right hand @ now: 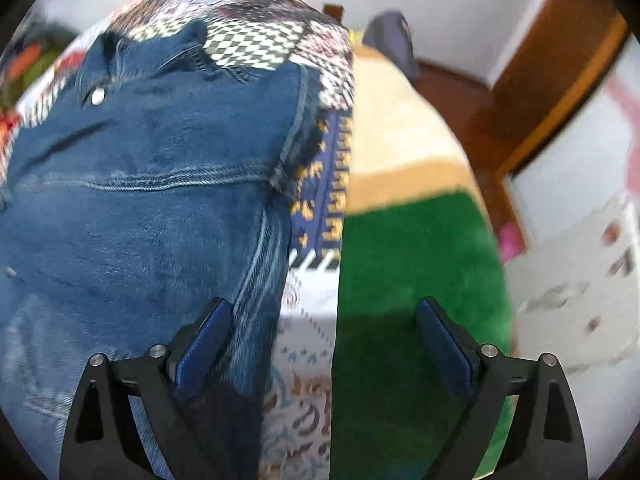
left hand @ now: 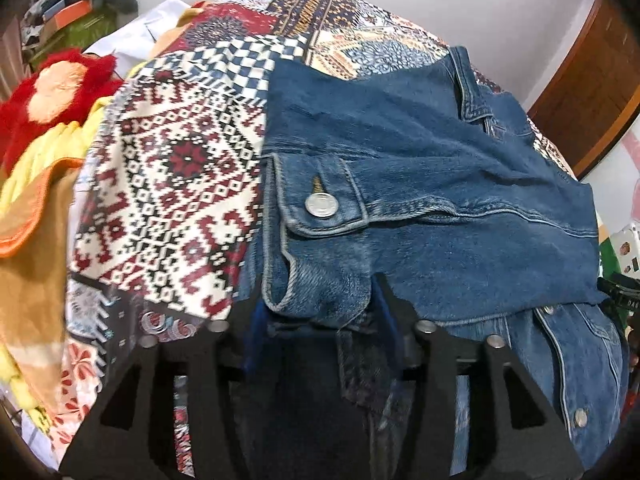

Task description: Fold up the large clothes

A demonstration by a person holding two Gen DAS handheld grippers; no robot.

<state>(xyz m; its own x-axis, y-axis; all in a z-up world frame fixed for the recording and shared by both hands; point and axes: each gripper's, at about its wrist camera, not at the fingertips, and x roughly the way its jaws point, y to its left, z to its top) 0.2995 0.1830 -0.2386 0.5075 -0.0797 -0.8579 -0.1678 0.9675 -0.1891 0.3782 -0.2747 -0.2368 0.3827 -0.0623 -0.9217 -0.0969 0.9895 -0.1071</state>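
Left hand-held gripper (left hand: 320, 304) pinches denim jacket (left hand: 420, 184); red plush toy (left hand: 56, 92) nearby.

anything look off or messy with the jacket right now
Nothing damaged. The blue denim jacket is only half folded: a buttoned cuff lies across its body, bunched in the left tongs. The right tongs are open over its edge.

Both wrist cameras look forward and down along their fingers, close over the denim jacket (left hand: 420, 184) on the patterned bedspread (left hand: 172, 184). The left view sits over the jacket's near-left edge, facing the far wall. The right view sits just off its right edge; both share jacket and bedspread.
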